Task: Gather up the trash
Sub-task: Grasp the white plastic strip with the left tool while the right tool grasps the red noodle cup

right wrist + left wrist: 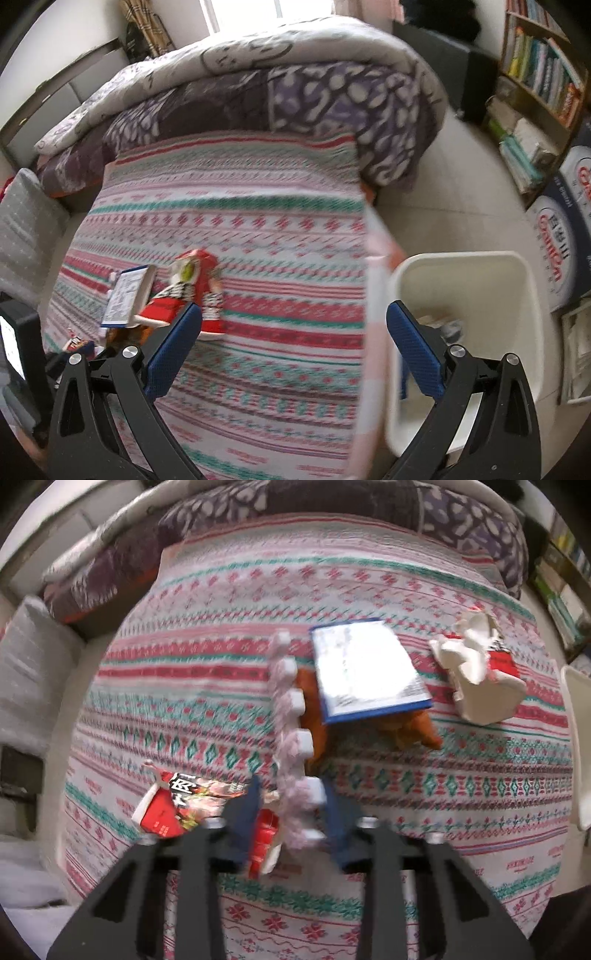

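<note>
Patterned bed cover (pixel 184 686) bears a red wrapper (pixel 173 808), blue-edged box (pixel 365 672), crumpled carton (pixel 476 664).

left wrist: looks steeply down along its tool (pixel 291 819) onto the bed (pixel 406 786), close | right wrist: angled down from the bed's foot toward the duvet (pixel 314 96), further back, takes in bin (pixel 524 280) and bookshelf (pixel 543 74) | shared: patterned bedspread, blue-edged box (pixel 365 672) (pixel 127 295), crumpled red-white wrapper (pixel 476 664) (pixel 192 280)
</note>
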Available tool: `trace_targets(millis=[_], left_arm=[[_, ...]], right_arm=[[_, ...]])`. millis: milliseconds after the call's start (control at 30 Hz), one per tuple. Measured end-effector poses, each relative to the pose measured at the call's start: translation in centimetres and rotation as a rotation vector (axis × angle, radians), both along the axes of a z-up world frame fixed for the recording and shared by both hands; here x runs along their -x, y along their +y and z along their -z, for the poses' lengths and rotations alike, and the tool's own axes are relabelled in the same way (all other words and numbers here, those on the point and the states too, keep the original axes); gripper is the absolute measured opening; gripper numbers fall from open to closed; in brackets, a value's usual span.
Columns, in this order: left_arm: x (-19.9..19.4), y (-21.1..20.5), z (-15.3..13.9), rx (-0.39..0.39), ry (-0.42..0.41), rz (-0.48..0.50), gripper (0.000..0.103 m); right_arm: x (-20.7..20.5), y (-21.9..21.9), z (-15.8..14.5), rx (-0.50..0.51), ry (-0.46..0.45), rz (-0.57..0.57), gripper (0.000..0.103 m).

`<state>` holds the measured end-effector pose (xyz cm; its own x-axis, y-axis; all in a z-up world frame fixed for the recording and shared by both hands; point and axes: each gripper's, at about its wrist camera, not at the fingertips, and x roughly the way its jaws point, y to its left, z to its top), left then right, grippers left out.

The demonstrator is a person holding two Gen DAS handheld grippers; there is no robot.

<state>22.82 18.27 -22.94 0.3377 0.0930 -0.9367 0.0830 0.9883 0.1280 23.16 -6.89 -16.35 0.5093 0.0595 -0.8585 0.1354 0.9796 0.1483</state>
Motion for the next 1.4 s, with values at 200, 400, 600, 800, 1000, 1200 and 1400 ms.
trace_targets(millis=[200,400,600,800,1000,1200,1400], left_arm=[[1.3,4.3,-2.2,0.197,-0.056,-0.095,0.01],[2.8,6.7,-5.1,0.271,-0.135,-0.135,0.01],[4.0,8.1,-7.6,0.29,-0.213,-0.17,0.01],[4.7,9.2,-8.7,0.287,-0.245,-0.192,0.01],[5.3,9.8,-8.5,0.281,-0.247,-0.211,0.01],[5.7,10.9,-8.4,0.272,-0.255,-0.263,0.01],[6.0,11.6,-9.6,0.244,-0.316,-0.327,0.01]], right_arm=[[-1.4,2.5,1.5,-0.092,0.048,-0.004,0.096],[-3.0,4.2,3.3,-0.146,0.093,0.033,0.096],[-3.7,5.2,4.3,-0.141,0.101,0.049,0.096],[-4.4,7.0,5.4,-0.11,0.107,0.043,0.096],[-4.9,9.0,7.3,-0.104,0.139,0.022,0.094],[-4.9,9.2,8.1,-0.091,0.142,0.001,0.05],[-3.6,9.5,4.0,-0.135,0.006,-0.051,0.041]])
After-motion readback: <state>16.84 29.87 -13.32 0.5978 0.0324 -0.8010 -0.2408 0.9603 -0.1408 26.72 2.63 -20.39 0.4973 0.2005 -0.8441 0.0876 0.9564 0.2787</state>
